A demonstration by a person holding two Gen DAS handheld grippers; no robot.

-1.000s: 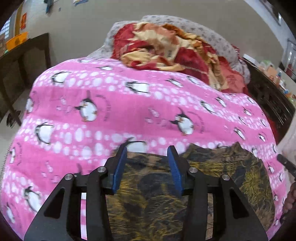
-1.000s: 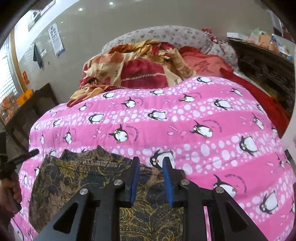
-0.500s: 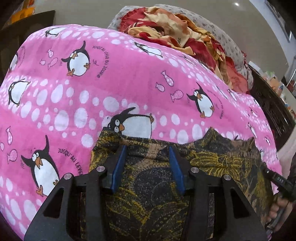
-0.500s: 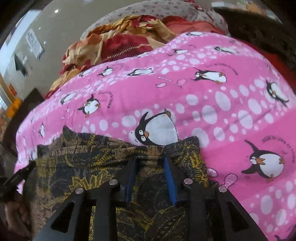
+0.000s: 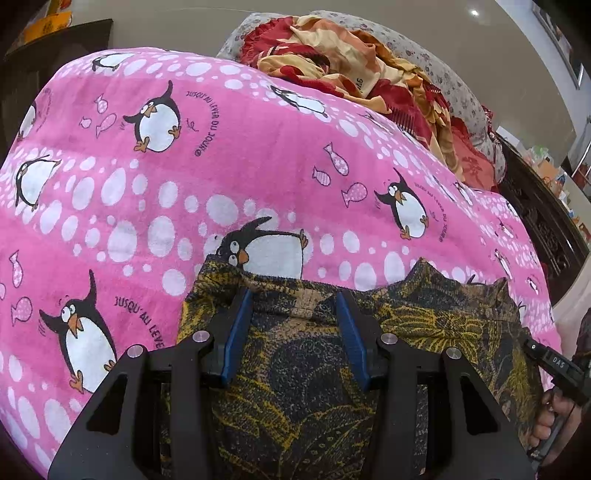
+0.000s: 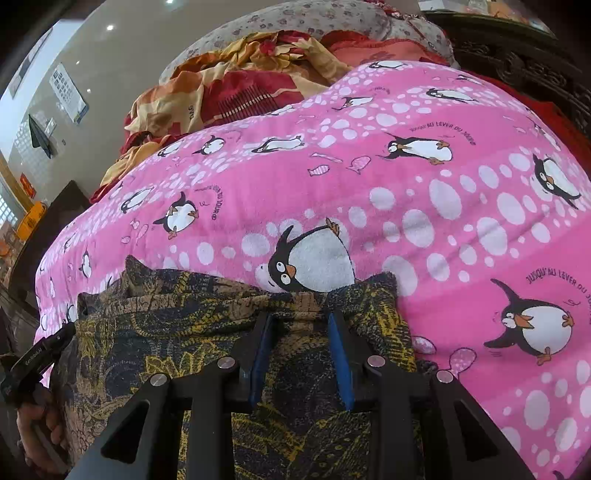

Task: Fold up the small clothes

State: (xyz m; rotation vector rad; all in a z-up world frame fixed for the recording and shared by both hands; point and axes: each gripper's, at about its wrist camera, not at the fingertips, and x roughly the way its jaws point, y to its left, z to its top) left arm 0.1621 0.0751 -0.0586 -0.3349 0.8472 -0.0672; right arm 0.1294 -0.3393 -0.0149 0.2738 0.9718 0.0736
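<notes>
A small dark garment with a yellow leaf print point(image 5: 306, 362) lies flat on the pink penguin blanket point(image 5: 229, 173). My left gripper point(image 5: 293, 299) is open, its blue pads point(image 5: 236, 328) low over the garment's far left corner. In the right wrist view the same garment point(image 6: 177, 332) spreads to the left, and my right gripper point(image 6: 299, 321) is open over its far right corner, pads point(image 6: 340, 358) just above the far hem. The cloth lies between each pair of fingers without being pinched.
A crumpled red and orange quilt point(image 5: 354, 70) and a grey flowered pillow point(image 6: 325, 18) lie at the far end of the bed. A dark carved wooden bed frame point(image 5: 546, 221) runs along the right side. Dark furniture point(image 6: 62, 210) stands at the left.
Both grippers have come down and forward from above the garment to its far hem, one at each far corner. Both stay open.
</notes>
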